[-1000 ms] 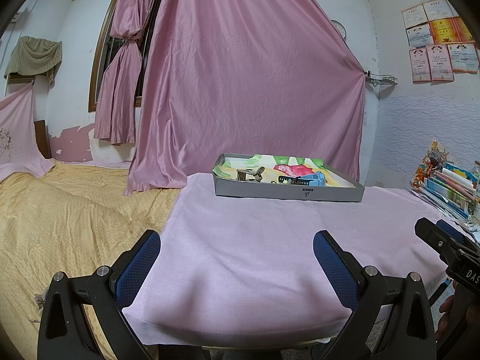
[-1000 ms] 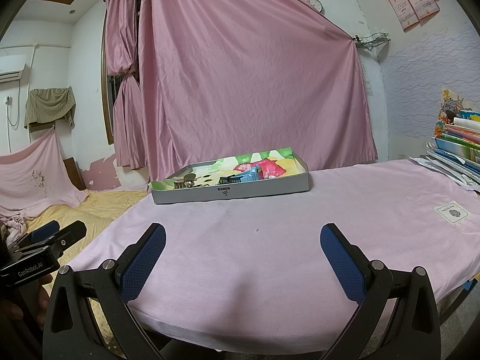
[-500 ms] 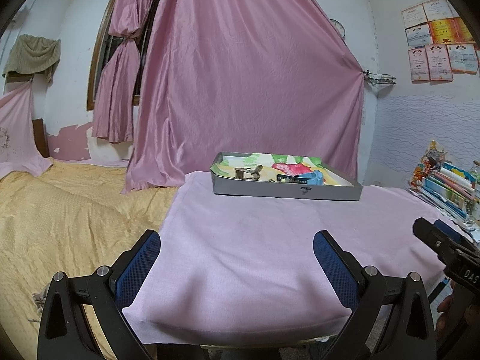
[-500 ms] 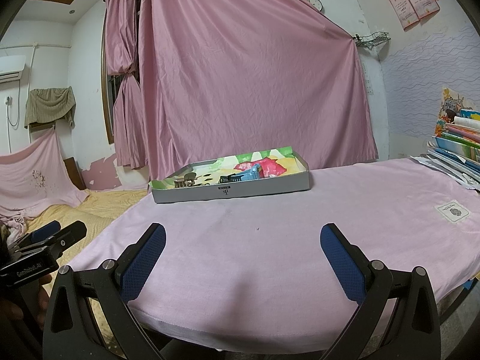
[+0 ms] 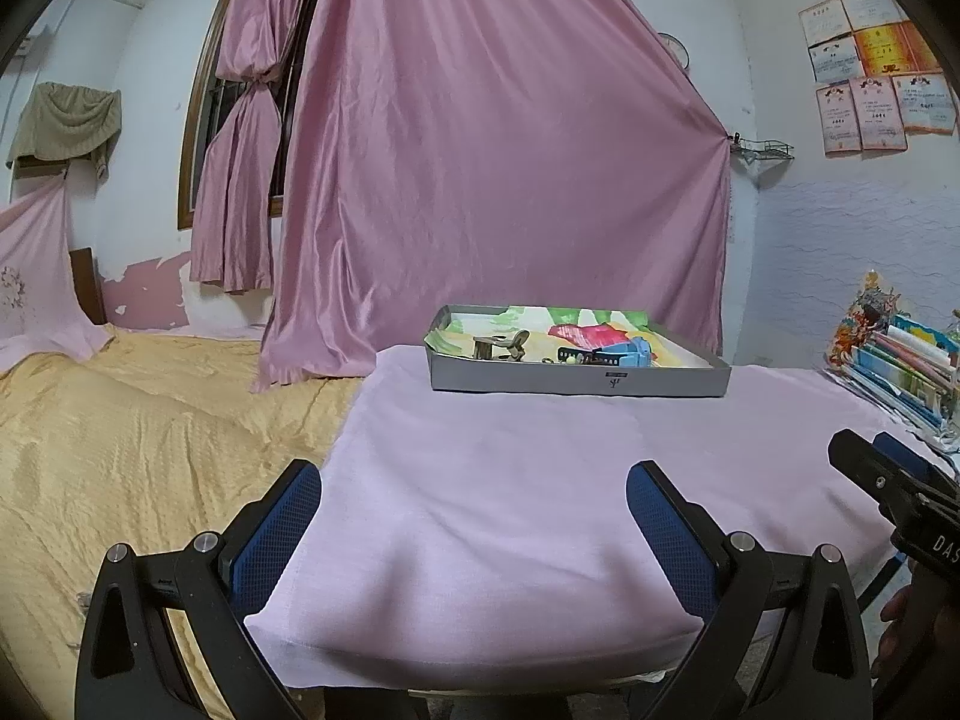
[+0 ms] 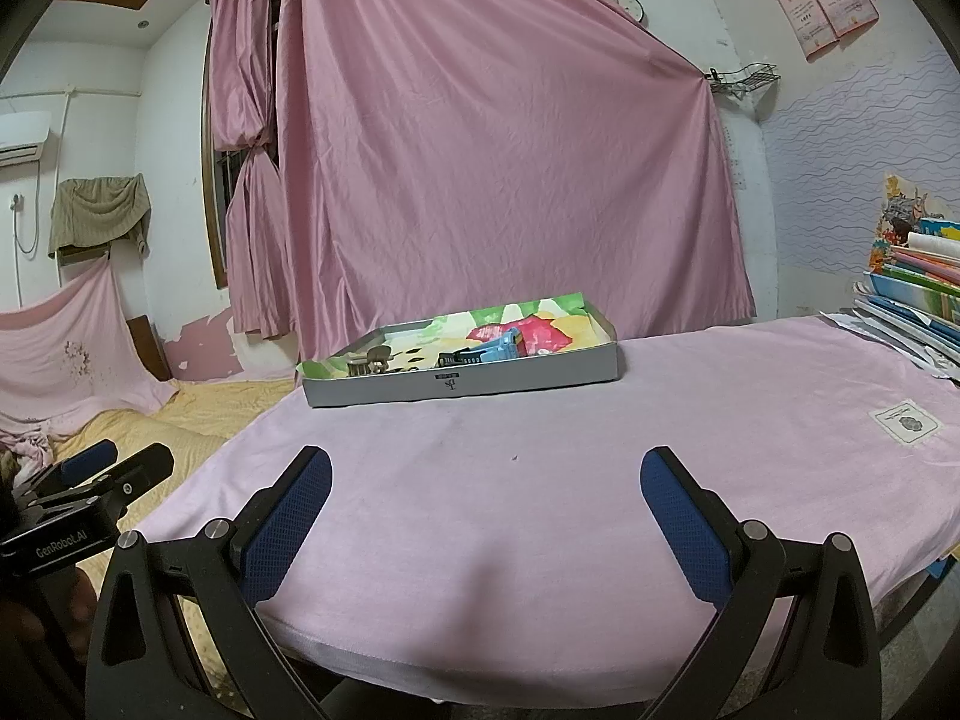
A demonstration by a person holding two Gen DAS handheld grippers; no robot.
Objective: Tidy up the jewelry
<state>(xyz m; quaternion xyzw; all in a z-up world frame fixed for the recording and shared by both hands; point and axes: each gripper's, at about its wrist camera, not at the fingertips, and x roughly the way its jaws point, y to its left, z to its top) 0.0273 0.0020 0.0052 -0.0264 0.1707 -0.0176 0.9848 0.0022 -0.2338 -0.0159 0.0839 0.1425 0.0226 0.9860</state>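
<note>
A shallow grey tray (image 5: pixel 579 383) with a colourful lining stands at the far side of the pink-covered table (image 5: pixel 510 480); it also shows in the right wrist view (image 6: pixel 462 385). In it lie a bronze trinket (image 5: pixel 501 346), a blue item (image 5: pixel 627 355) and a dark strap-like piece (image 5: pixel 576 355). My left gripper (image 5: pixel 471 516) is open and empty over the table's near edge. My right gripper (image 6: pixel 486 507) is open and empty too, well short of the tray.
A stack of books (image 5: pixel 900 360) sits at the table's right side (image 6: pixel 918 300). A white label (image 6: pixel 906 421) lies on the cloth. A bed with a yellow cover (image 5: pixel 120 432) is to the left. A pink curtain (image 5: pixel 492 168) hangs behind the table.
The left wrist view has shifted slightly, with the tray sitting a touch further left and higher. The right gripper has barely moved. Both stay open.
</note>
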